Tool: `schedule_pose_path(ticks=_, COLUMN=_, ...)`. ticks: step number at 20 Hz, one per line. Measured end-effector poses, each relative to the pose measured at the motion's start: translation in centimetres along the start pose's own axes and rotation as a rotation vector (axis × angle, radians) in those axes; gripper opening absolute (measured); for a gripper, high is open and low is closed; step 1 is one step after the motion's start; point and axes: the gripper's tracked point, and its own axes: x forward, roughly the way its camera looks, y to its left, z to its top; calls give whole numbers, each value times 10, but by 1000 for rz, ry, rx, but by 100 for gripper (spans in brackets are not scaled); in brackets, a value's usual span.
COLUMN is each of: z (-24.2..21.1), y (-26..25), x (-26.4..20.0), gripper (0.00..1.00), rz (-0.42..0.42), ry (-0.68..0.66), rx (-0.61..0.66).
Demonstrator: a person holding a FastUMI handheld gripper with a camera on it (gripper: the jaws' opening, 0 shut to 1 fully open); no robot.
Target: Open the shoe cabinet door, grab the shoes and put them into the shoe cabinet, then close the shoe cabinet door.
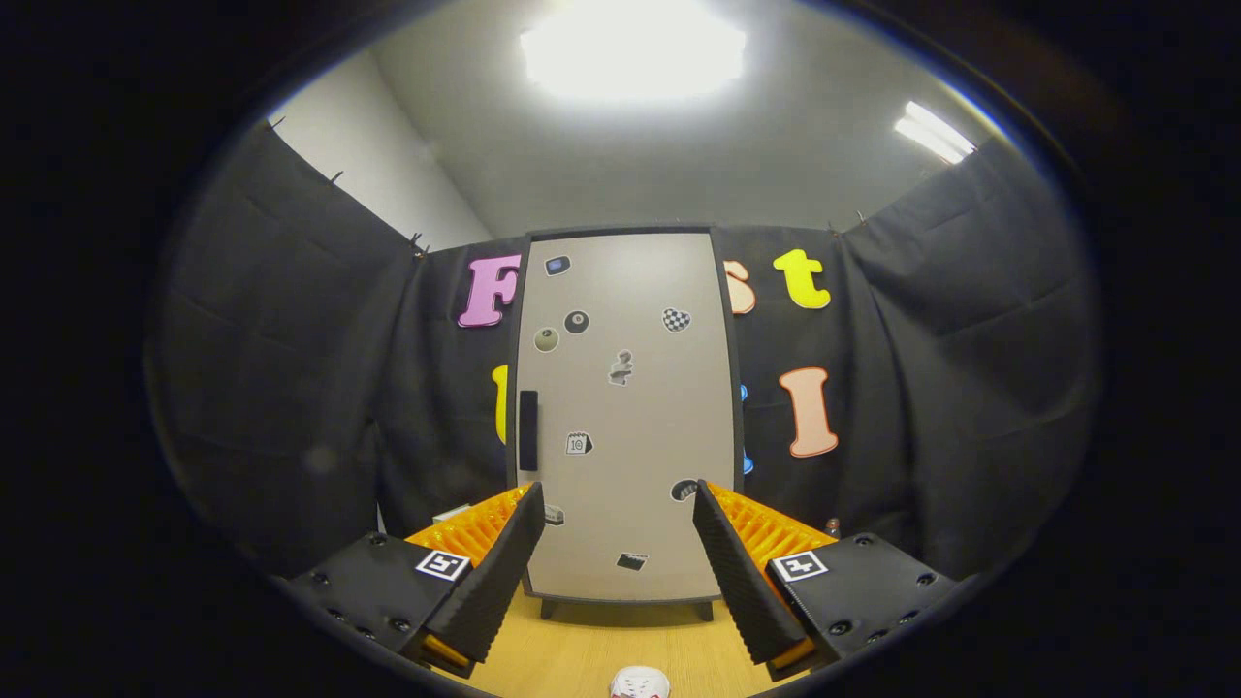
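1. The gripper (618,528) is spread wide, its jaws released and holding nothing; the two fingers (494,572) angle outward with a broad gap between them.
2. The shoe cabinet (625,417) stands upright beyond the jaws, straight ahead and framed by the gap between the fingers. It sits on short dark feet at the far end of the tabletop (591,650), backed against the black cloth wall.
3. The cabinet door (640,388) is closed, a pale flat panel with a dark edge, covering the whole front. Small stickers are scattered across it.
4. A dark vertical handle (528,430) sits on the door's left side, about mid-height, above and slightly beyond the left finger's tip. Neither finger touches the handle or the door; the cabinet is apart from the jaws.
5. A shoe (640,683) lies on the light wooden tabletop close below the jaws, roughly centred under the gap between the fingers. Just its white top with reddish markings can be seen, and the fingers are not touching it.
6. Bare tabletop lies between the shoe and the foot of the cabinet.
7. Bright ceiling lights (632,48) glow above the booth.
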Motion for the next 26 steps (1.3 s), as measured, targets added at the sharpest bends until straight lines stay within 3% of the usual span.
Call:
schedule_pose_path(ticks=11, z=20, y=72, x=109, gripper=97, rz=157, ry=-59, rx=-11)
schedule_pose_path(ticks=26, z=9, y=123, x=242, gripper=97, rz=225, ry=-44, rx=8)
